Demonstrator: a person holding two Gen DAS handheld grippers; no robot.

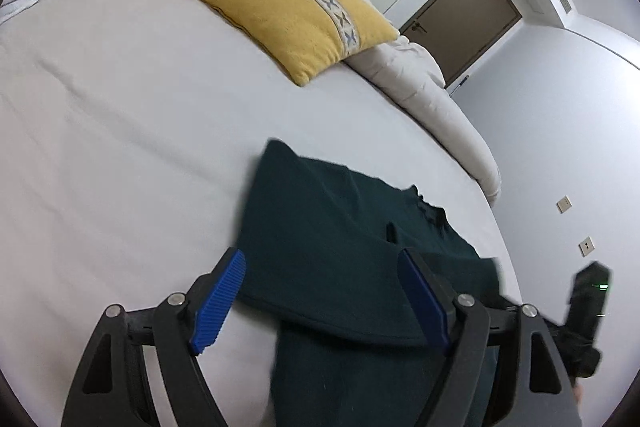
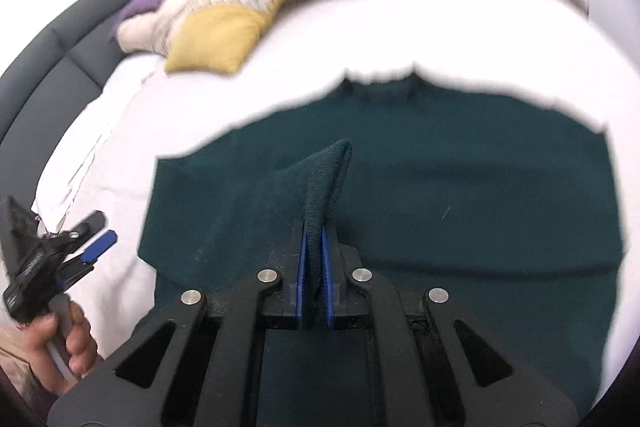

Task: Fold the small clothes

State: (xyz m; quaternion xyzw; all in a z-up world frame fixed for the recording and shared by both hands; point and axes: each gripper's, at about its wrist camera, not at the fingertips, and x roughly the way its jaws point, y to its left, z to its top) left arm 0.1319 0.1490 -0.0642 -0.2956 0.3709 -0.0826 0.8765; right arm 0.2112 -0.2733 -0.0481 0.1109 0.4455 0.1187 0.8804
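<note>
A dark green knit garment (image 1: 340, 227) lies spread on the white bed sheet (image 1: 120, 107), one part folded over itself. My left gripper (image 1: 324, 257) stands open just above its near edge, and the blue pads (image 1: 220, 303) touch no cloth. In the right wrist view the garment (image 2: 460, 195) fills the middle, and my right gripper (image 2: 315, 231) is shut on a raised fold of it that peaks between the pads. The left gripper (image 2: 94, 247) shows at the left edge, held by a hand (image 2: 68, 339). The right gripper's body (image 1: 588, 307) shows at the right edge of the left wrist view.
A yellow cushion (image 1: 292, 19) with a patterned band lies further up the bed, beside a rolled beige duvet (image 1: 432, 99). A purple pillow (image 2: 144, 1) and a dark headboard (image 2: 52, 55) lie at the far end. A wall (image 1: 560, 131) and a brown door (image 1: 468, 23) stand beyond the bed.
</note>
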